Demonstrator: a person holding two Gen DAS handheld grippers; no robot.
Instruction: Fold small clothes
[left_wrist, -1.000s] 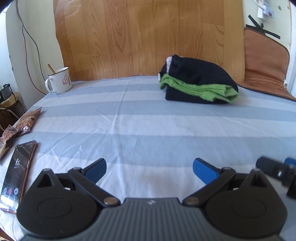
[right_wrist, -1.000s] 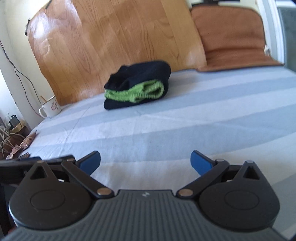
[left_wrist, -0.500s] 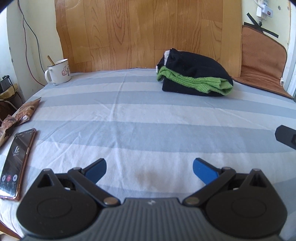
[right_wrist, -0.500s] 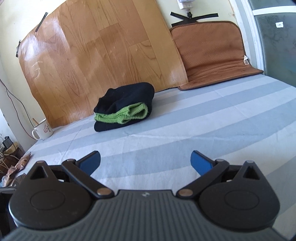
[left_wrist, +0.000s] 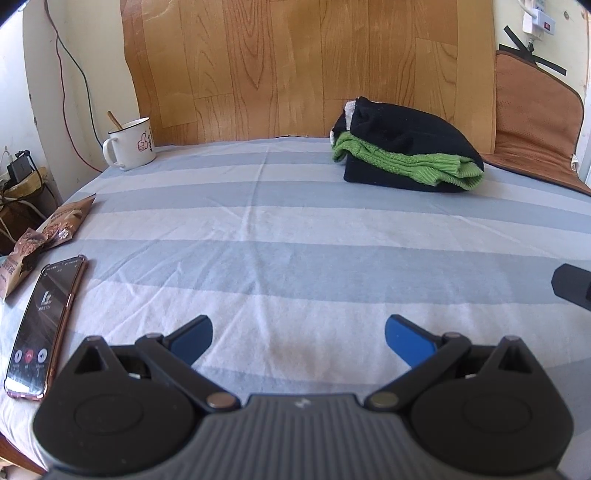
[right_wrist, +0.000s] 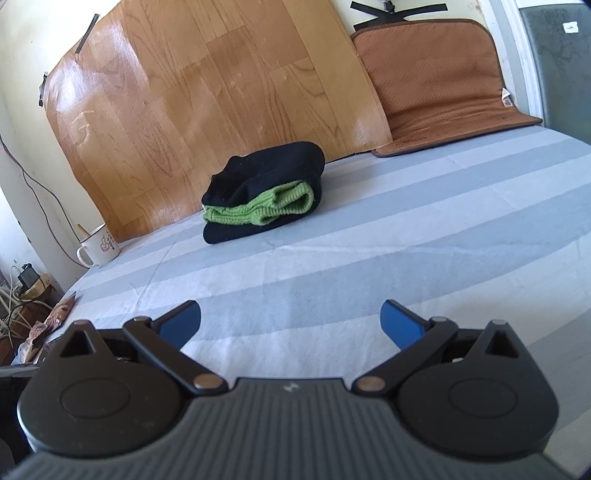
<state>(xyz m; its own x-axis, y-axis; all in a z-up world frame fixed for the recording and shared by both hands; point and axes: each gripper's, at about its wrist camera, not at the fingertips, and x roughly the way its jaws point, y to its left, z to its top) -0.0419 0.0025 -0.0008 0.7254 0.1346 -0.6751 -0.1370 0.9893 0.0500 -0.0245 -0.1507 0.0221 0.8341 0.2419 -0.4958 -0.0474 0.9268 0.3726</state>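
Both grippers spread apart, empty, low over striped bed (left_wrist: 295, 229). Folded clothes pile (left_wrist: 406, 155) ahead, well apart: forward-right of left gripper (left_wrist: 297, 332), forward-left of right gripper (right_wrist: 290, 319). Long axis crosswise.

Right gripper (right_wrist: 290, 319) jaws spread wide, empty, above striped sheet (right_wrist: 369, 266). Folded clothes pile (right_wrist: 264, 194), black with green knit layer, sits well ahead near wood-pattern board (right_wrist: 207, 81). White mug (right_wrist: 98, 245) far left, brown cushion (right_wrist: 436, 77) back right.
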